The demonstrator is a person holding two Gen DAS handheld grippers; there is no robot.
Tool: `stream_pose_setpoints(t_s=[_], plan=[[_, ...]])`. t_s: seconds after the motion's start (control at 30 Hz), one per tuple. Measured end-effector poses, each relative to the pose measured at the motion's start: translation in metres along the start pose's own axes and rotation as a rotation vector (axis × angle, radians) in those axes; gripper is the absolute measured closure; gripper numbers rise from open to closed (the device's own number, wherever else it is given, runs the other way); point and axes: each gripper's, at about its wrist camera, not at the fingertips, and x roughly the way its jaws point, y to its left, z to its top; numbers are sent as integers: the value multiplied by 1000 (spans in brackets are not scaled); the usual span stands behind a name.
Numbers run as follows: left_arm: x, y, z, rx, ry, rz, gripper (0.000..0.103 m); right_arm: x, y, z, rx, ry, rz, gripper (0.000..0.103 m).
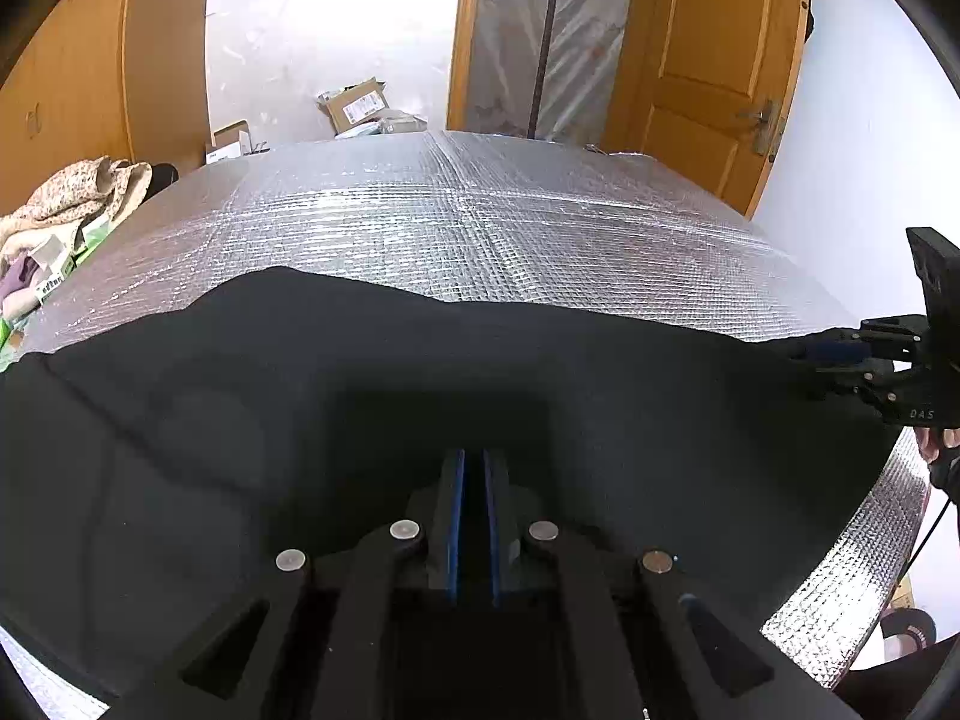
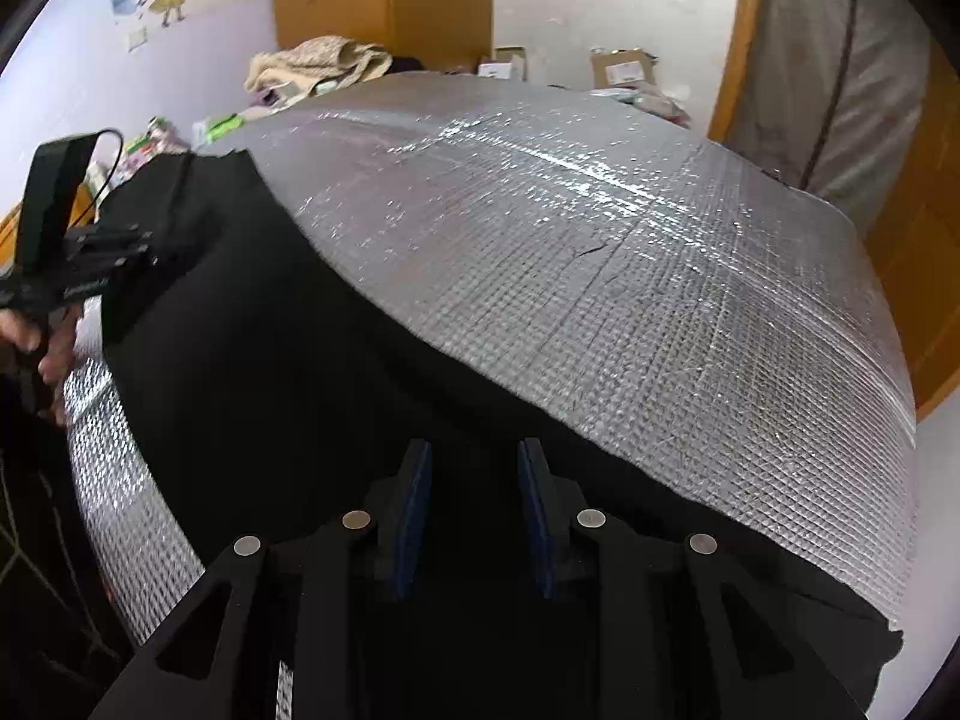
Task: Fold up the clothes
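black garment on silver foil mat; left hand-held gripper nearly closed

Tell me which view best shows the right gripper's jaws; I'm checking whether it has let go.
The right wrist view: the right gripper stands with its jaws apart over the black garment. The left wrist view shows it only side-on at the frame edge.

we see bright, even daylight in both views, washing out the white wall. the silver foil mat glints with small glare spots. the black garment swallows detail, perhaps underexposed. fisheye bending curves the mat's edges, dark vignette fills the corners, and the focus stays fairly sharp.
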Motion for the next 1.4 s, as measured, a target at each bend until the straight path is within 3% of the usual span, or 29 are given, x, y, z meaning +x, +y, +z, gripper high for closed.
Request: stream_pose_setpoints(t_s=[0.27,0.33,0.43,0.53,0.73,0.83,0.93,1.1,1.2,1.3,1.4], plan=[[1,1,1,-4,-2,-5,97,8,-1,9,-48,33,40,73],[1,1,1,-4,-2,-5,97,4,5,9,-82,39,39,94],[0,0,3,-3,4,0,97,-5,6,13,-102,2,-3,96],[-3,1,4,-7,2,6,97,-20,-8,18,-35,-81,-16,96],[-11,6,8,-18,-23,21,97,10,-27,16,62,-29,-59,89],[-12,10,8,-24,-23,31,97,-5,-41,7,158,-87,-62,82],[-5,13,5,-30,-5,31,97,-22,-55,-5,257,-133,-75,82],[0,13,2,-29,-6,23,97,-14,-72,-30,316,-68,-98,84],[0,14,1,-40,-9,12,97,-19,-108,-42,503,-126,-93,86],[0,15,-2,-41,-13,13,97,-34,-137,-53,675,-174,-196,85],[-1,16,-3,-45,-15,11,97,-42,-133,-51,653,-214,-178,82]])
